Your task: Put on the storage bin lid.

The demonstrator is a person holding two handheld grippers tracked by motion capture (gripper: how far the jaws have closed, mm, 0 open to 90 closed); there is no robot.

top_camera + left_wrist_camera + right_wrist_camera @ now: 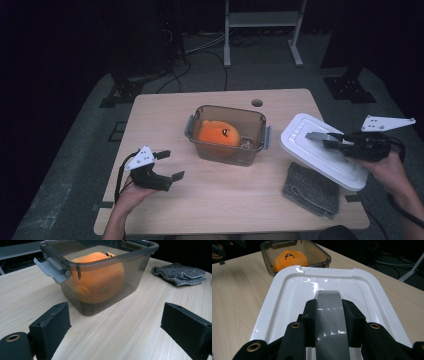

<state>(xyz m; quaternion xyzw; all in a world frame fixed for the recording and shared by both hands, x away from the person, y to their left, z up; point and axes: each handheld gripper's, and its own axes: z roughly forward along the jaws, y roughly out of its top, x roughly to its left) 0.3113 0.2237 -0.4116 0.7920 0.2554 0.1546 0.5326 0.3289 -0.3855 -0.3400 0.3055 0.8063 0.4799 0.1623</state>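
Note:
A smoky clear plastic container (227,134) (100,277) (294,255) stands mid-table with an orange plush toy (218,135) (100,282) (288,258) inside. Its white lid (320,150) (327,297) is held tilted above the table's right side. My right gripper (327,140) (329,322) is shut on the lid's grey handle (329,322), one jaw on either side. My left gripper (170,165) (115,332) is open at the front left, just above the wood, facing the container from a short way off with nothing between its jaws.
A grey cloth (311,189) (180,273) lies on the wooden table (220,210) below the raised lid, near the right front edge. A round cable hole (257,103) sits at the table's back. A metal stand (262,30) is on the floor behind.

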